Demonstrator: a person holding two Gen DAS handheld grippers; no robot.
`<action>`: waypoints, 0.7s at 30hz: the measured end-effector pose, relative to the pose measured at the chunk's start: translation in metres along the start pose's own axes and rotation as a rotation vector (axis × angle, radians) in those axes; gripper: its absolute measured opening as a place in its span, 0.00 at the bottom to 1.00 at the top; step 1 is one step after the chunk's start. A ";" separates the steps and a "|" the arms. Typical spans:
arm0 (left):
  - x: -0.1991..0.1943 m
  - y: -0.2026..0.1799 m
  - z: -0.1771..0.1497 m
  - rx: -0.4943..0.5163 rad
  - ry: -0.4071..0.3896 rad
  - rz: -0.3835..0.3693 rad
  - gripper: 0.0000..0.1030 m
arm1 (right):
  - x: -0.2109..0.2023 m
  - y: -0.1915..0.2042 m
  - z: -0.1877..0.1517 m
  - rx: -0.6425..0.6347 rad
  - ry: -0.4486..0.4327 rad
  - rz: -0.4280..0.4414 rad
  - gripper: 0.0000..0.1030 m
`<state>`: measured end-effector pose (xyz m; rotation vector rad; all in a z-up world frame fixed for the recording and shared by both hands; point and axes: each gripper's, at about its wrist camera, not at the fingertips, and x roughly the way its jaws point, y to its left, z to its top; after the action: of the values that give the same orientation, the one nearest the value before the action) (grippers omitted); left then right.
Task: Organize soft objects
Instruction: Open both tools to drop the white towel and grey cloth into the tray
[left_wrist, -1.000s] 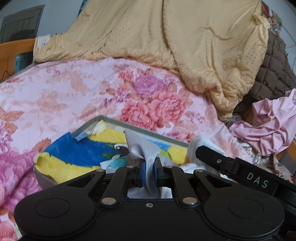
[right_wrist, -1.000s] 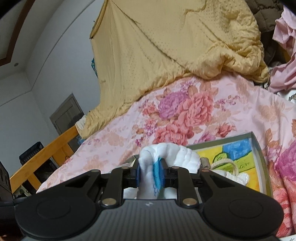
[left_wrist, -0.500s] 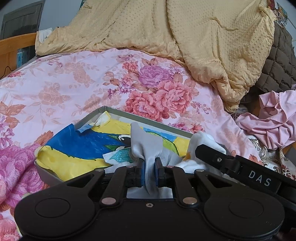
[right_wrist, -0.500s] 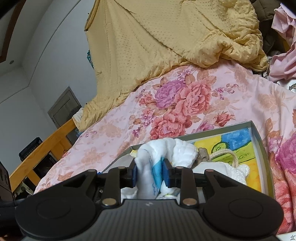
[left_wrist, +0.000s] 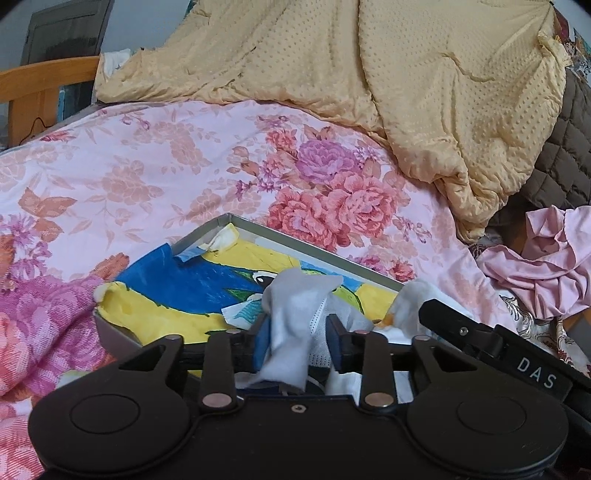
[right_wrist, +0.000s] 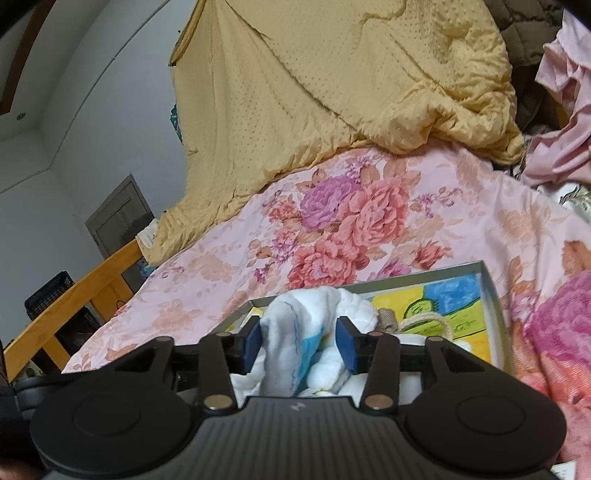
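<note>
in the grey tray (left_wrist: 325, 254), a white cloth (left_wrist: 291, 325)

Soft, even light fills both views, bright enough for clear colours, with no hard shadows and no glare; its source is not in view. The yellow quilt (left_wrist: 424, 85) shows gentle shading in its folds, and the floral bedsheet (left_wrist: 147, 166) is sharp in the middle of each picture. Fisheye distortion bends the wooden bed rail (right_wrist: 74, 295) and the wall lines in the right wrist view, the corners go black, and the black gripper bodies at the bottom edge stay dark and slightly soft.
</note>
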<state>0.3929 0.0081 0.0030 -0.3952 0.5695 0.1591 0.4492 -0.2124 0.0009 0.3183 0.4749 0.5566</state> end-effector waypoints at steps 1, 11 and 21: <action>-0.003 0.000 0.000 -0.001 -0.005 0.002 0.40 | -0.002 0.000 0.000 -0.004 -0.003 -0.003 0.52; -0.037 -0.002 0.001 0.001 -0.051 0.011 0.63 | -0.029 0.010 0.002 -0.065 -0.038 -0.027 0.69; -0.080 0.002 -0.004 0.025 -0.113 0.055 0.83 | -0.077 0.024 0.004 -0.121 -0.109 -0.051 0.88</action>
<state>0.3240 0.0054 0.0432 -0.3439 0.4708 0.2254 0.3838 -0.2378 0.0403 0.2192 0.3413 0.5132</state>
